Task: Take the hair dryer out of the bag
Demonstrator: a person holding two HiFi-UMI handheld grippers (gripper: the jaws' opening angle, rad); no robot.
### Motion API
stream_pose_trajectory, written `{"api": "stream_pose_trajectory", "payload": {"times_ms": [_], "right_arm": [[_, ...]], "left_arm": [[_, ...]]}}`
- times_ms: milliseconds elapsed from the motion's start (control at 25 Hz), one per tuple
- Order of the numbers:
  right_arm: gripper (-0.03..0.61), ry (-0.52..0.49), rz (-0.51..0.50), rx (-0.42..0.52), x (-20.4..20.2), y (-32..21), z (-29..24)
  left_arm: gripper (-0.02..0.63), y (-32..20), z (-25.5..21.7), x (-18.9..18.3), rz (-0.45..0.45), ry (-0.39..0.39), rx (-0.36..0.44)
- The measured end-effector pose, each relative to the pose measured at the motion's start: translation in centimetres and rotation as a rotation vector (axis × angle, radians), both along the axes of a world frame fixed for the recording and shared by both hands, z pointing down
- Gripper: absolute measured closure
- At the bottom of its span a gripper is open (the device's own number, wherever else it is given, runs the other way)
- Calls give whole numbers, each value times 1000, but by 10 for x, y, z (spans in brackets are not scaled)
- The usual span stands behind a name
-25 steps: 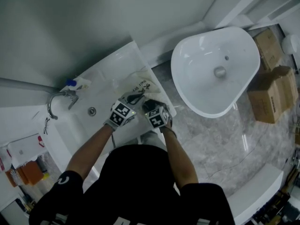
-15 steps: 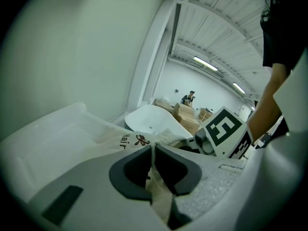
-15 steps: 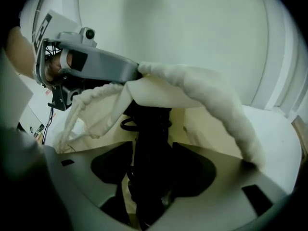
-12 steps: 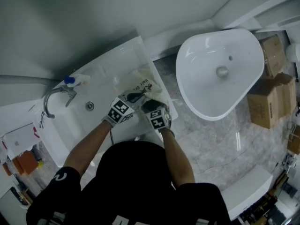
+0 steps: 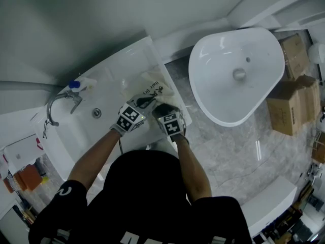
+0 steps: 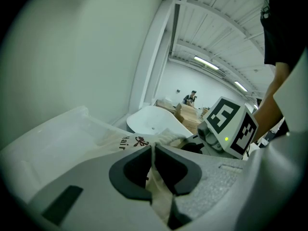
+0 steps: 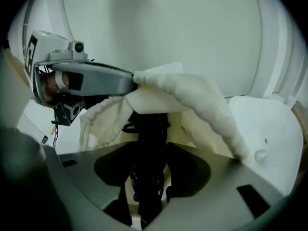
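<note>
A cream cloth drawstring bag (image 5: pixel 156 89) with dark print lies on the white washstand (image 5: pixel 114 78). My left gripper (image 5: pixel 145 104) is shut on the bag's rim and holds the mouth up; the fabric (image 6: pixel 159 186) is pinched between its jaws (image 6: pixel 153 150). The black hair dryer (image 7: pixel 150 129), with its cord coiled round it, sticks out of the bag (image 7: pixel 197 97). My right gripper (image 7: pixel 151 165) reaches into the mouth, its jaws closing on the dryer and touching both its sides. In the head view the right gripper (image 5: pixel 162 110) sits just right of the left one.
A chrome tap (image 5: pixel 61 104) and a blue-capped bottle (image 5: pixel 78 87) stand at the washstand's left, near its drain (image 5: pixel 96 113). A large white freestanding basin (image 5: pixel 236 75) is to the right on the grey marble floor. Cardboard boxes (image 5: pixel 292 105) sit further right.
Both grippers stay at the bag's mouth. The head camera has shifted a little, so the scene sits slightly differently in view.
</note>
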State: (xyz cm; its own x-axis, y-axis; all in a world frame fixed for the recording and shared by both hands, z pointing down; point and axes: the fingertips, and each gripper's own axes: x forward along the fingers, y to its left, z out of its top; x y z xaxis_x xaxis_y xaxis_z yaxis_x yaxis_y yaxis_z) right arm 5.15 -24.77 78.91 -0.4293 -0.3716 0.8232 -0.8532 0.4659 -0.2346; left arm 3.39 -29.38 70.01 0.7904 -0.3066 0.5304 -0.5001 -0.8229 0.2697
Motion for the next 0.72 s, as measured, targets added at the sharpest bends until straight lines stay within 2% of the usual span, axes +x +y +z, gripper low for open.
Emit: {"api": "stream_pose_trajectory", "payload": {"times_ms": [200, 400, 720], "right_arm": [[385, 9, 49, -5, 11, 18, -12], [387, 17, 133, 8, 33, 48, -27], [387, 31, 292, 29, 65, 108, -39]], "left_arm": [[588, 2, -4, 1, -14, -46, 47], [589, 3, -11, 6, -26, -47, 68], [588, 26, -14, 22, 36, -89, 98]]}}
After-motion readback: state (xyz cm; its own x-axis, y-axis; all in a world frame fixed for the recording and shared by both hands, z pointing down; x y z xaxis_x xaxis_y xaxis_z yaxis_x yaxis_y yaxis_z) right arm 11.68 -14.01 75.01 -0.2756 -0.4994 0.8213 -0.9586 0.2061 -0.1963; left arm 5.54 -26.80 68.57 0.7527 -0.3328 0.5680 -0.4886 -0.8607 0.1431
